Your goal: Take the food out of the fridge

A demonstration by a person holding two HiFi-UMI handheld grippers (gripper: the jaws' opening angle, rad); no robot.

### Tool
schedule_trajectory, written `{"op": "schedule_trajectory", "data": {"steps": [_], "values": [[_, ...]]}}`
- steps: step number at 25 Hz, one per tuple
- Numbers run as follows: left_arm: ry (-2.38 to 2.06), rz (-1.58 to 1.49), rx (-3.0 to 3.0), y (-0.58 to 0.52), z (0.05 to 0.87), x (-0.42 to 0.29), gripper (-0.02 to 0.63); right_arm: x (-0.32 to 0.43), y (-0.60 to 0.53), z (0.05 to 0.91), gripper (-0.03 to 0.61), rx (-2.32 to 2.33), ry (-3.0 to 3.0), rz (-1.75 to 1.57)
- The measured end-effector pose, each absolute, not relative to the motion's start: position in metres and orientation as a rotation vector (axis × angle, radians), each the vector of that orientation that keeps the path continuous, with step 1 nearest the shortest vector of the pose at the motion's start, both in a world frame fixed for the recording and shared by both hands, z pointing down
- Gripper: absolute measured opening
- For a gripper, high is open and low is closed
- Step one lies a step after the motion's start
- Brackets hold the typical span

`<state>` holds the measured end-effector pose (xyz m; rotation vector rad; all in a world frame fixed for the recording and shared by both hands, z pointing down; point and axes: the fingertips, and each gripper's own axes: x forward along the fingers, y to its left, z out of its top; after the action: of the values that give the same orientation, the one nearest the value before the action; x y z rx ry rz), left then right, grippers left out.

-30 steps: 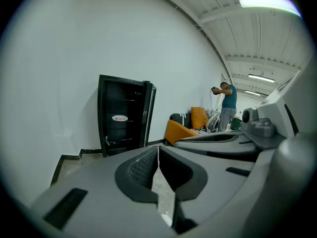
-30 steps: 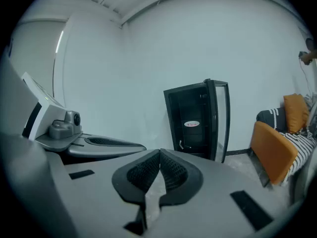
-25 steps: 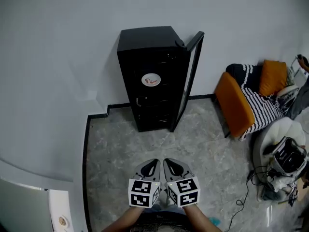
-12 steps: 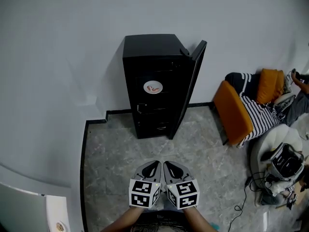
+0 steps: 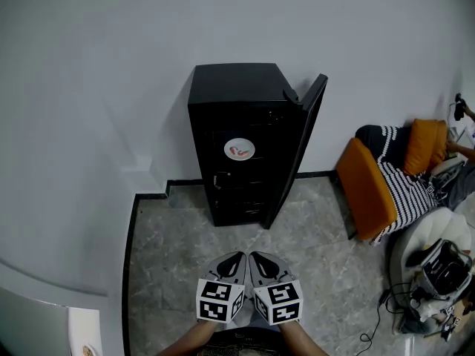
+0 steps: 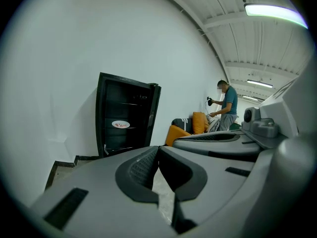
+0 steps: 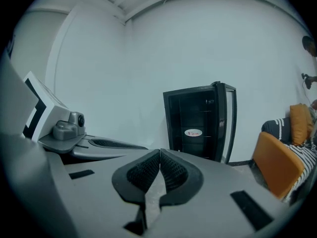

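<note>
One black fridge (image 5: pixel 237 147) is standing upper centre; two grippers, the left gripper (image 5: pixel 237 256) and the right gripper (image 5: pixel 257 256), are sitting bottom centre; one orange cushion (image 5: pixel 424 145) is lying far right.

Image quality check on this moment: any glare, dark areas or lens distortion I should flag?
Head view: even soft light, fisheye bends the wall; the fridge interior is too dark to read. Left gripper view: black vignette corners, the ceiling light blows out, the left claw fills the lower half. Right gripper view: same vignette, no glare, fridge clear.
</note>
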<state>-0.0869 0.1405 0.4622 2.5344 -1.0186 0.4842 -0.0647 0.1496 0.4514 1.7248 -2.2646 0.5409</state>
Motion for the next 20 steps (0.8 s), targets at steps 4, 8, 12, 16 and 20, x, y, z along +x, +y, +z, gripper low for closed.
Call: {"op": "schedule_trajectory", "data": {"steps": [4,8,12,16,20], "values": [[-1.057,0.494,2.506,0.106,0.464,-0.073,0.015,-0.049,0.115,0.450,0.021,1.692,-2.296,0.547],[-1.084,0.503,2.487,0.077,0.465,-0.053,0.015,-0.028,0.084,0.452,0.021,1.664,-2.311,0.555],[-1.108,0.522,2.460,0.054,0.469,-0.037,0.015,-0.013,0.061,0.452,0.021,1.641,-2.341,0.589],[-1.122,0.547,2.452,0.037,0.469,-0.020,0.015,0.009,0.043,0.457,0.021,1.633,-2.345,0.604],[-1.145,0.562,2.442,0.019,0.470,-0.005,0.015,0.026,0.028,0.458,0.021,1.624,-2.363,0.616]]}}
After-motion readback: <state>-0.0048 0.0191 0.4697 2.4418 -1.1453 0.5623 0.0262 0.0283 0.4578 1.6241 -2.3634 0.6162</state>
